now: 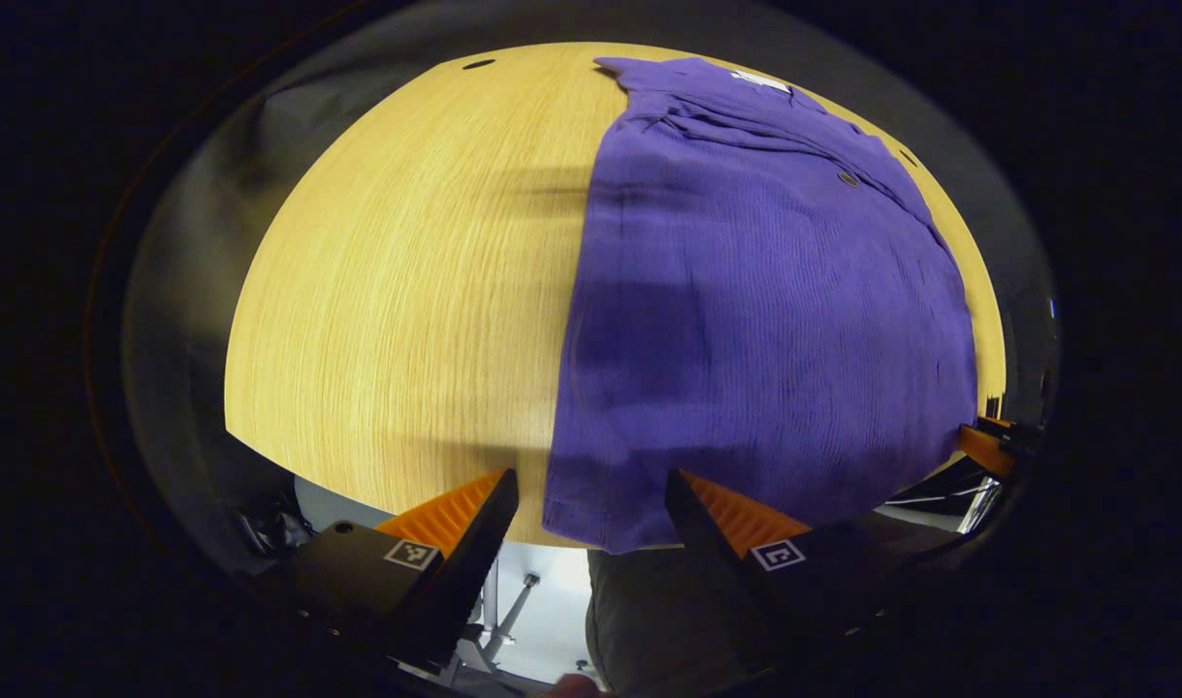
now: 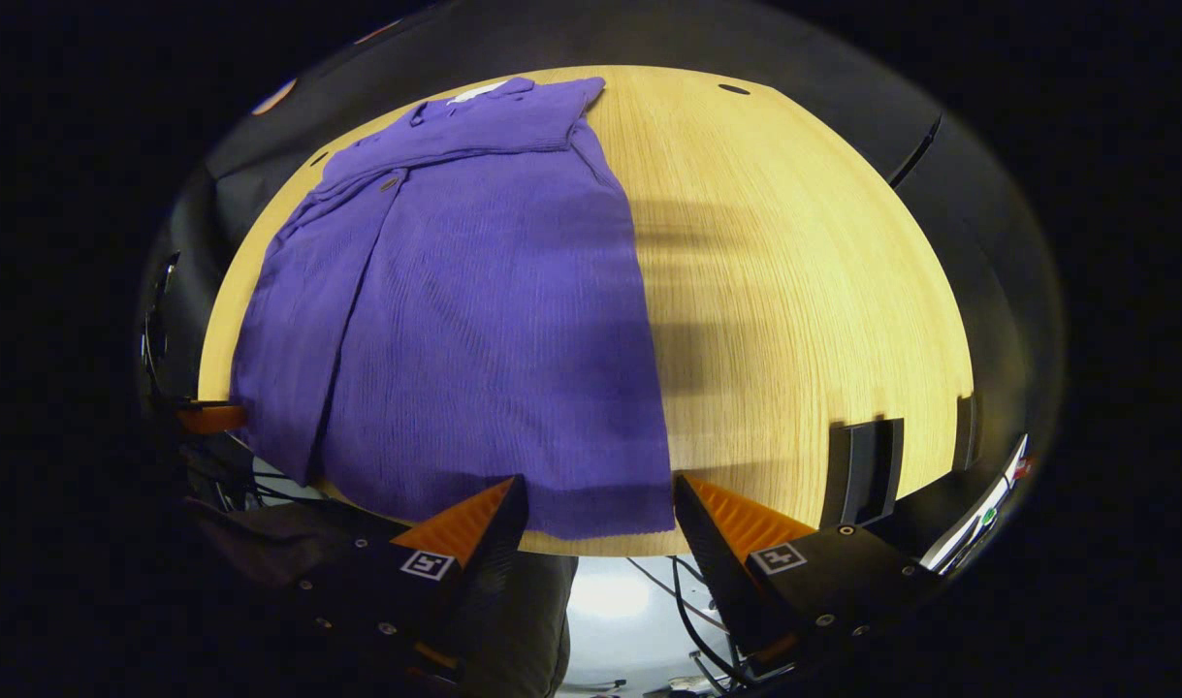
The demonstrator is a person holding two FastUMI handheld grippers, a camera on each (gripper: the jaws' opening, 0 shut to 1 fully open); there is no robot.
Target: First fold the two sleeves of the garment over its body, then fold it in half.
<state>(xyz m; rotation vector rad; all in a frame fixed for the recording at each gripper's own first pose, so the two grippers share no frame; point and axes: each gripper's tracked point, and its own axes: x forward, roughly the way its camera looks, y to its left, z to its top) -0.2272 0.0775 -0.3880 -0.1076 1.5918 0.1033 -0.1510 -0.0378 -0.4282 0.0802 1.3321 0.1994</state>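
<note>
A purple garment [image 1: 765,320] lies flat and lengthwise on the wooden table [image 1: 406,291], collar at the far end, both sleeves lying folded over its body. In the left gripper view, my left gripper [image 1: 591,494] stands open just above the hem's near left corner, touching nothing. The other gripper's finger [image 1: 988,446] peeks in at the right edge. In the right gripper view, the same garment [image 2: 474,320] covers the table's [image 2: 794,291] left half, and my right gripper [image 2: 598,502] hangs open over the hem's near right corner.
A dark clamp-like bracket [image 2: 864,470] sits on the table's near right edge in the right gripper view. Small dark holes [image 1: 477,64] mark the far tabletop. Cables and a stand [image 1: 513,606] show on the pale floor below the near edge.
</note>
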